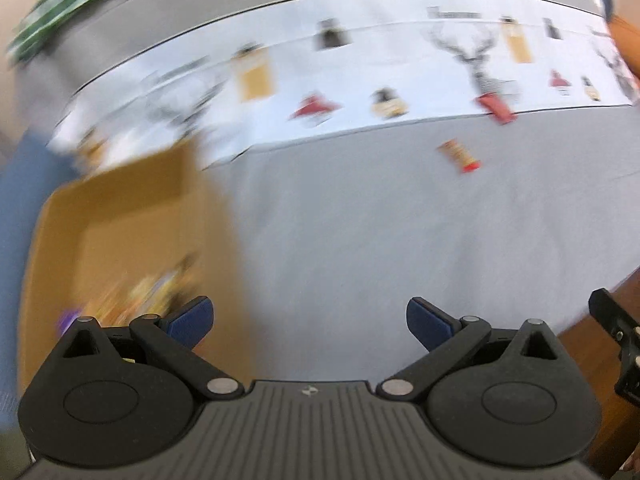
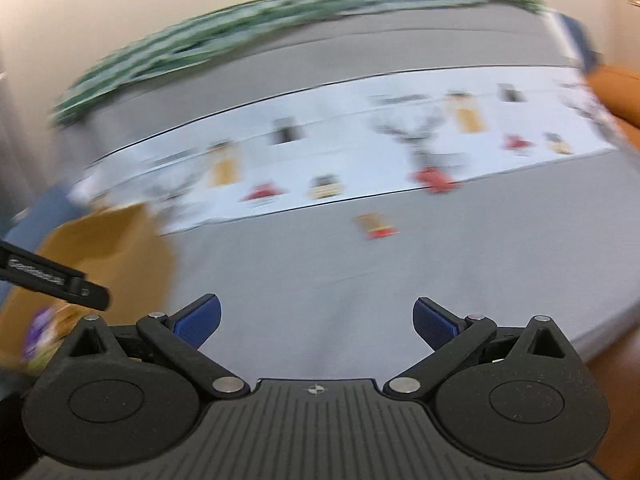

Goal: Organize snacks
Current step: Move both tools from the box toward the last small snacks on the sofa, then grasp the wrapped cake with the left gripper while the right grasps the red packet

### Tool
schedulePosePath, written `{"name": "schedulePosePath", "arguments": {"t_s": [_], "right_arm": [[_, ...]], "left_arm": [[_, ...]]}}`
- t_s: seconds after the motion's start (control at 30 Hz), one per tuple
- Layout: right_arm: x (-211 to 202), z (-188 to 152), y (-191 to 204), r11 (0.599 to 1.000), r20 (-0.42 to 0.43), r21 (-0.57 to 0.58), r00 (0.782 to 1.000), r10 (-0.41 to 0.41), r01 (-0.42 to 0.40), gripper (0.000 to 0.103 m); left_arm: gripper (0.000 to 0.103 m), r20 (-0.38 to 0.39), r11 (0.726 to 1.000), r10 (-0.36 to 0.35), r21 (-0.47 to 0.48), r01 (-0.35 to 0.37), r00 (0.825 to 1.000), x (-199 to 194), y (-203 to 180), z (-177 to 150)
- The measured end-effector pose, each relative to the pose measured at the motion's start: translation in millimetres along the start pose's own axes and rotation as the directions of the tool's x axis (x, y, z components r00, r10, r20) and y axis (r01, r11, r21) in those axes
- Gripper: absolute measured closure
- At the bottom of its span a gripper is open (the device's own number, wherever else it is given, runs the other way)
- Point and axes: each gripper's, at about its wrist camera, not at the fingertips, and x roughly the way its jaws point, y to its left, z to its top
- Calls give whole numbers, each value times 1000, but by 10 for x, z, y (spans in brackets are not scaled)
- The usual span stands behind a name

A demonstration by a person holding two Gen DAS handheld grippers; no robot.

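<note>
Diagonally, snack bar [image 1: 459, 155], red end near-right.

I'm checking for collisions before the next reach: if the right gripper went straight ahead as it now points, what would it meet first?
Probably nothing but the grey tablecloth: the right gripper is open and empty, and the small orange-and-red snack lies slightly right of that line. Blur makes depth uncertain.

Left gripper [image 1: 310, 320]: jaws standing wide apart, blue pads [image 1: 192, 320] facing each other, nothing lying between them.
Right gripper [image 2: 316, 320]: jaws likewise spreading wide, gripping nothing.
Relative placement: the two tools are sitting side by side, each one's black edge showing in the other's view.
</note>
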Motion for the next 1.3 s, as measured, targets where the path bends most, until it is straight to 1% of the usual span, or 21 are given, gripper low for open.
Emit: {"name": "schedulePosePath", "arguments": {"t_s": [0.1, 0.17, 0.27, 0.33, 0.4, 0.5, 0.57, 0.6, 0.63, 0.67, 0.7, 0.73, 0.87, 0.9, 0.93, 0.97, 1.0, 1.03, 1.07, 1.17, 1.3], "right_arm": [[401, 178, -627, 991, 25, 42, 992, -127, 126, 1], [739, 306, -1015, 980, 25, 50, 981, -194, 192, 1], [1370, 481, -1447, 975, 20, 26, 975, -221, 220, 1], [1890, 584, -1653, 980, 2, -11, 980, -201, 201, 1], [2353, 658, -1813, 984, -1, -53, 985, -171, 171, 1], [3100, 795, -1891, 980, -25, -161, 992, -121, 115, 1], [3526, 876, -1939, 975, -41, -191, 992, -123, 113, 1], [3712, 933, -1973, 977, -46, -183, 991, -124, 113, 1], [3874, 975, -2010, 980, -58, -172, 992, -112, 101, 1], [4023, 1011, -2040, 982, -79, -165, 992, -101, 87, 1], [4157, 1036, -2052, 985, -75, -155, 993, -89, 77, 1], [4227, 1062, -2058, 988, -35, -135, 996, -77, 71, 1], [4464, 1200, -1997, 988, -1, -130, 997, -81, 80, 1], [4483, 1218, -1980, 988, 1, -135, 997, -81, 80, 1], [4485, 1225, -1966, 987, 0, -144, 997, -78, 77, 7], [4467, 1228, -1957, 986, 2, -152, 998, -61, 60, 16], [4407, 1228, -1935, 983, 21, -177, 999, -36, 39, 54], [4354, 1230, -1908, 980, 25, -197, 999, -34, 38, 61], [4309, 1239, -1897, 980, 6, -194, 999, -38, 38, 61], [4141, 1231, -1918, 987, -16, -150, 998, -57, 54, 62], [3608, 1238, -2003, 999, 42, 4, 998, -48, 48, 62]], "left_arm": [[0, 30, 998, -33, 49, 31, 999, 440, -617, 513], [0, 6, 995, -74, 72, 73, 997, 833, -988, 835], [0, -51, 991, -113, 66, 117, 992, 1452, -1357, 1193], [0, -93, 992, -103, 58, 109, 990, 1872, -1541, 1382], [0, -136, 995, -91, 22, 95, 987, 2239, -1631, 1514], [0, -197, 996, -88, -33, 83, 976, 2707, -1687, 1665], [0, -234, 995, -90, -54, 80, 968, 2943, -1678, 1699], [0, -240, 993, -112, -71, 98, 964, 3024, -1659, 1710], [0, -217, 987, -138, -107, 116, 967, 3041, -1615, 1727], [0, -205, 986, -146, -116, 124, 968, 3058, -1592, 1745], [0, -209, 985, -154, -111, 133, 966, 3081, -1579, 1753], [0, -204, 985, -159, -106, 139, 966, 3085, -1568, 1753], [0, -196, 984, -166, -92, 151, 966, 3093, -1547, 1742], [8, -192, 984, -162, -98, 146, 968, 3075, -1531, 1736], [34, -175, 984, -162, -104, 146, 971, 3031, -1509, 1734], [61, -156, 980, -184, -99, 170, 970, 2954, -1494, 1736], [85, -169, 976, -211, -91, 198, 963, 2906, -1481, 1745], [85, -193, 971, -230, -107, 213, 954, 2884, -1449, 1750], [85, -193, 966, -247, -123, 226, 950, 2857, -1401, 1738], [86, -175, 970, -238, -102, 223, 955, 2696, -1289, 1686], [86, -148, 962, -267, -109, 252, 952, 2300, -1128, 1639]]}}
